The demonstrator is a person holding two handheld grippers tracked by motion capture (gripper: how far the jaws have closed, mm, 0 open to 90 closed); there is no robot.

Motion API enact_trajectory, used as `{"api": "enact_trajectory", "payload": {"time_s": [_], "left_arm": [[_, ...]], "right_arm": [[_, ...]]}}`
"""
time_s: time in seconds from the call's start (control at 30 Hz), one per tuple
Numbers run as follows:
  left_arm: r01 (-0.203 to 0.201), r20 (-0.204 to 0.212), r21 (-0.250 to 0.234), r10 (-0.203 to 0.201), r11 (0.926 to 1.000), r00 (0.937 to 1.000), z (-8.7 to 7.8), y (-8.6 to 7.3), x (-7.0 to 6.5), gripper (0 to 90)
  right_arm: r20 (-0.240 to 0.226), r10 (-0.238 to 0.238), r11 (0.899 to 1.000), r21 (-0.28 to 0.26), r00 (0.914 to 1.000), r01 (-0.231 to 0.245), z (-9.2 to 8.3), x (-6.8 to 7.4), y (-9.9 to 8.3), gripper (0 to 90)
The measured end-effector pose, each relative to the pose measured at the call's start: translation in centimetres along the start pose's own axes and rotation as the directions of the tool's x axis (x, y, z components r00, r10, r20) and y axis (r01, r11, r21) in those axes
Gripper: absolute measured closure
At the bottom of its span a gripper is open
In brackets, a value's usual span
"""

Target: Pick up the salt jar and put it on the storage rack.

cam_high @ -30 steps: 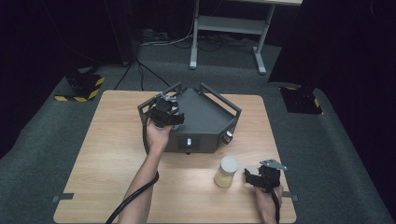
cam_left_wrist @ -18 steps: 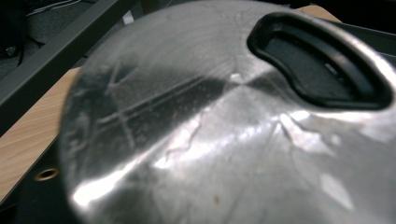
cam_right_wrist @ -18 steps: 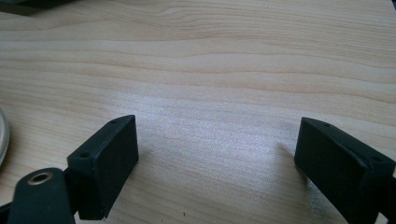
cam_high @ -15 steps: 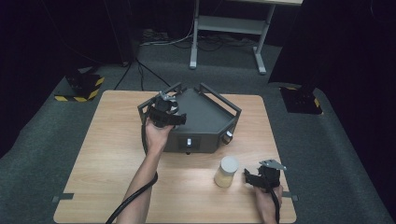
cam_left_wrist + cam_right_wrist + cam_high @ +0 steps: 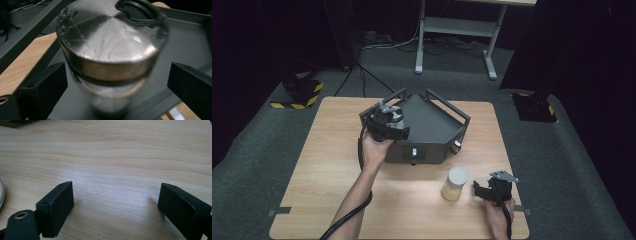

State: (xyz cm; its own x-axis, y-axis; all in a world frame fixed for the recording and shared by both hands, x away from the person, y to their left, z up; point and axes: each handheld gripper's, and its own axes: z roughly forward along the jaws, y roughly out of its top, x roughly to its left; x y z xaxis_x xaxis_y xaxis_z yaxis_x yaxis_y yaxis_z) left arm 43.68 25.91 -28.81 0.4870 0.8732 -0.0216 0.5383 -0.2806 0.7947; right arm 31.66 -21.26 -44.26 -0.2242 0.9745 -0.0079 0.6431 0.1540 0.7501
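A glass jar (image 5: pixel 107 57) with a brushed metal lid stands on the dark grey tray (image 5: pixel 190 37). It sits between the jaws of my left gripper (image 5: pixel 117 82), which have just been opening; both pads stand clear of the glass. In the high view my left gripper (image 5: pixel 387 124) hovers over the left front corner of the tray (image 5: pixel 432 120). My right gripper (image 5: pixel 479 192) rests low over the table near its front right edge. It is open, and in the right gripper view (image 5: pixel 115 205) only bare wood lies between its jaws.
The tray tops a five-sided grey device with rails, a small front display (image 5: pixel 413 152) and a knob (image 5: pixel 455 147). A second jar (image 5: pixel 454 183) with a pale lid and yellowish contents stands on the wooden table (image 5: pixel 322 165), just left of the right gripper.
My left gripper has let go of the metal-lidded jar and drawn back slightly toward the tray's left front corner. The right gripper and the pale-lidded jar have stayed put.
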Motion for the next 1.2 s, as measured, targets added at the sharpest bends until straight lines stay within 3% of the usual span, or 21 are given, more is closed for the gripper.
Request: {"api": "enact_trajectory", "payload": {"time_s": [0.17, 0.37, 0.73, 0.93, 1.2], "left_arm": [[-0.045, -0.008, 0.015, 0.045, 0.9989, 0.9990, -1.2, -0.3, -0.2, 2.9], [-0.065, 0.002, 0.009, 0.065, 0.9978, 0.9979, -2.2, -1.2, 0.1, 2.9], [-0.151, 0.026, 0.045, 0.150, 0.9874, 0.9883, -3.9, -3.5, 0.1, 3.3], [-0.149, 0.051, 0.041, 0.147, 0.9880, 0.9879, -4.3, -4.9, 0.6, 3.5], [-0.180, 0.046, 0.075, 0.177, 0.9808, 0.9831, -4.4, -6.9, 0.6, 3.8]], "right_arm": [[0.000, 0.000, 1.000, 0.000, 1.0000, 0.000, 0.0, 0.0, 0.0, 13.1], [0.000, 0.000, 1.000, 0.000, 1.0000, 0.000, 0.0, 0.0, 0.0, 13.1], [0.002, 0.002, 1.000, 0.001, 1.0000, -0.002, 0.0, 0.1, 0.0, 13.1], [0.003, 0.003, 1.000, 0.001, 1.0000, -0.003, 0.0, 0.1, 0.0, 13.1], [0.006, 0.004, 1.000, 0.001, 1.0000, -0.004, 0.0, 0.2, 0.0, 13.1]]}}
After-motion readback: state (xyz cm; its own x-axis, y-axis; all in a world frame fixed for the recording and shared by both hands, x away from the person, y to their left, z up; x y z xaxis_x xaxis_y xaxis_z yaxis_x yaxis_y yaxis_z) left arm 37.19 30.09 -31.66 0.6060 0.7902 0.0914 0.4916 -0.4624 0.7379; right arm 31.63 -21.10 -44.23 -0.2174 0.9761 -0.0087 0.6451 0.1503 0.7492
